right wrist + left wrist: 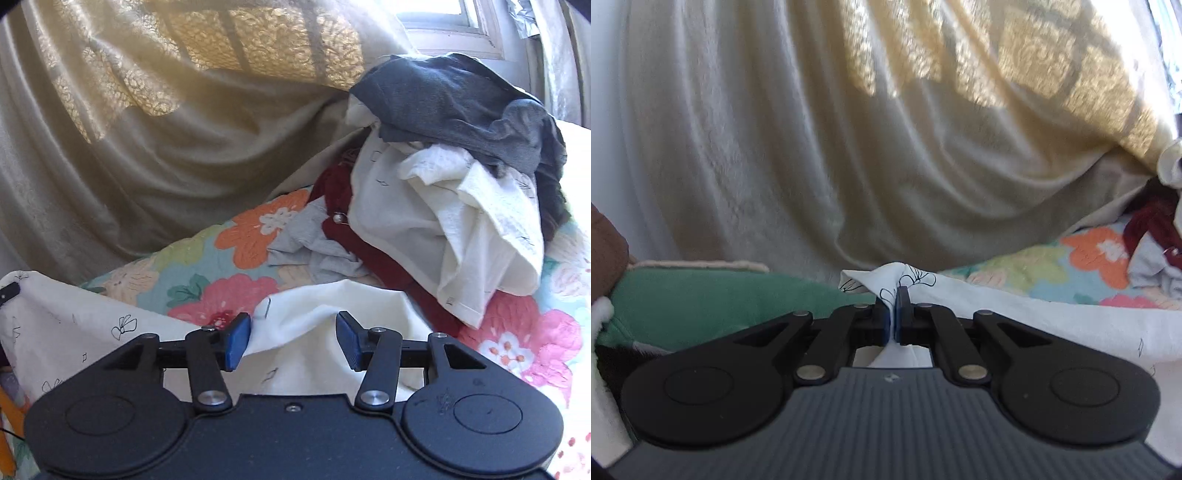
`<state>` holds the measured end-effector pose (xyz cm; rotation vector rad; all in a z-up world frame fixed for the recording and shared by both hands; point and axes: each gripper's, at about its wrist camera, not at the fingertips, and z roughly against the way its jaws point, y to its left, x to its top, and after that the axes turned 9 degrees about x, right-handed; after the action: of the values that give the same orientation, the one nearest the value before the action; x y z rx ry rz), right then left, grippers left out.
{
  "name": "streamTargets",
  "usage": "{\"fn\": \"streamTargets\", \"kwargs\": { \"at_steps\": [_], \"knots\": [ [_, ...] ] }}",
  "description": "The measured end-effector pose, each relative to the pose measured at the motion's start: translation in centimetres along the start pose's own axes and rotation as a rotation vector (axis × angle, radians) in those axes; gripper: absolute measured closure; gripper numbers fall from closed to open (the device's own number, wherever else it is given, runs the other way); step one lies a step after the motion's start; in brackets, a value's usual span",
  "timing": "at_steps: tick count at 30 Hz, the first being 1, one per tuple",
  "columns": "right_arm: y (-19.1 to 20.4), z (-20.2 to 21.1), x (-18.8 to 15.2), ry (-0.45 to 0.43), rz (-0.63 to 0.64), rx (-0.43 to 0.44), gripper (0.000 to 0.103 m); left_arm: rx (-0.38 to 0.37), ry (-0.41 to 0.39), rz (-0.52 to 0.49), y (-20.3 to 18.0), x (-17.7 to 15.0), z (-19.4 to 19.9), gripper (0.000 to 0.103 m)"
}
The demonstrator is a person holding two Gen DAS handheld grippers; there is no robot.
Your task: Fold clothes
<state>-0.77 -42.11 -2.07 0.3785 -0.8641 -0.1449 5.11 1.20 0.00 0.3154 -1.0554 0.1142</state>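
Left gripper (896,314) pinches white garment (1052,317); right gripper (293,339) gapes above floral quilt (229,266), curtain (147,147) behind

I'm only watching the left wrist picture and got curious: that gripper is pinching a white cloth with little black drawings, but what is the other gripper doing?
Observer: The right gripper is open, its blue pads either side of a raised fold of the same white printed cloth.
Operator: Is more laundry waiting?
Observer: Yes, a pile beyond it, with a dark grey garment on top.
Operator: Anything under that?
Observer: A white towel, and a dark red garment lower down.
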Motion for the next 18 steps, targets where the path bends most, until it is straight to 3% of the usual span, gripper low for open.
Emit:
{"fn": "streamTargets", "kwargs": {
  "at_steps": [2, 10, 13, 14, 15, 16, 18],
  "knots": [
    [-1.1, 0.3, -0.4, 0.019, -0.003, -0.035, 0.037, 0.042, 0.042, -0.02, -0.5, -0.7, -1.6, 0.1],
    [-5.7, 1.6, -2.0, 0.094, -0.015, -0.175, 0.037, 0.057, 0.064, -0.046, 0.2, -2.6, -2.6, 0.1],
    [-6.4, -0.1, -2.4, 0.121, -0.017, -0.187, 0.037, 0.058, 0.079, -0.036, 0.7, -2.9, -2.6, 0.1],
    [-6.5, -0.7, -2.5, 0.125, 0.003, -0.181, 0.048, 0.058, 0.085, -0.031, 0.8, -3.1, -2.6, 0.1],
    [-6.3, -1.0, -2.5, 0.121, 0.041, -0.206, 0.067, 0.05, 0.092, -0.03, 0.9, -3.3, -2.6, 0.1],
    [-6.0, -1.4, -2.4, 0.114, 0.084, -0.239, 0.093, 0.043, 0.1, -0.028, 1.0, -3.6, -2.5, 0.099],
    [-5.1, -0.5, -1.8, -0.013, 0.137, -0.347, 0.093, 0.034, 0.111, -0.028, 0.8, -4.1, -2.5, 0.099]
  ]
}}
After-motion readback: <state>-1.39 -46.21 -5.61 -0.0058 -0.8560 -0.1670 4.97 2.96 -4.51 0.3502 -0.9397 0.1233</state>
